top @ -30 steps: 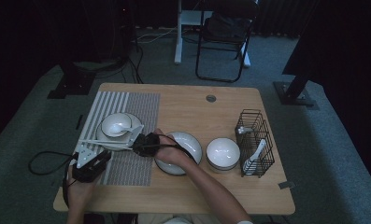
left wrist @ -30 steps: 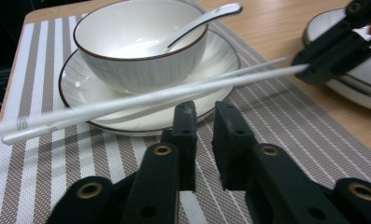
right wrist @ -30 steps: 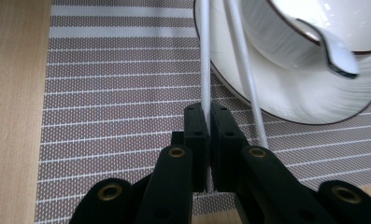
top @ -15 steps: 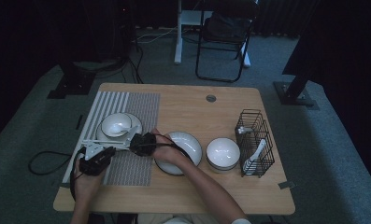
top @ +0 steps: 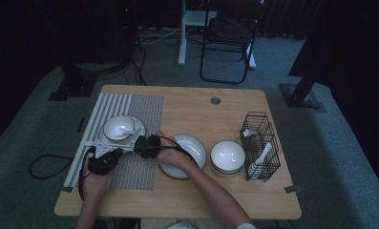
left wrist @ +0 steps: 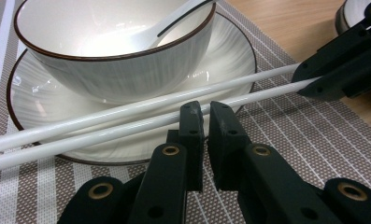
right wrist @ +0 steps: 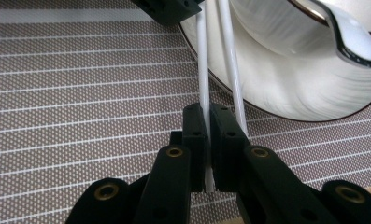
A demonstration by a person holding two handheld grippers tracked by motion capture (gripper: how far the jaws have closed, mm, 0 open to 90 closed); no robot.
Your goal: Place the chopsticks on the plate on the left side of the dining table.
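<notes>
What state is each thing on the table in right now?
Left gripper: jaws nearly together just below the chopsticks; contact unclear.
Right gripper: shut on one chopstick.
Chopsticks: two, lying across the plate's front rim.
Bowl: upright on the plate, spoon inside.
Plate: flat on the striped mat.
Middle plate: bare.
Second bowl: upright, beside the wire rack.
Wire rack: upright, a white utensil inside.

Bare placemat [top: 139, 167] lies open before both grippers, while bowl [top: 119, 128] and plate [top: 135, 125] block beyond the chopsticks [left wrist: 127, 119].
</notes>
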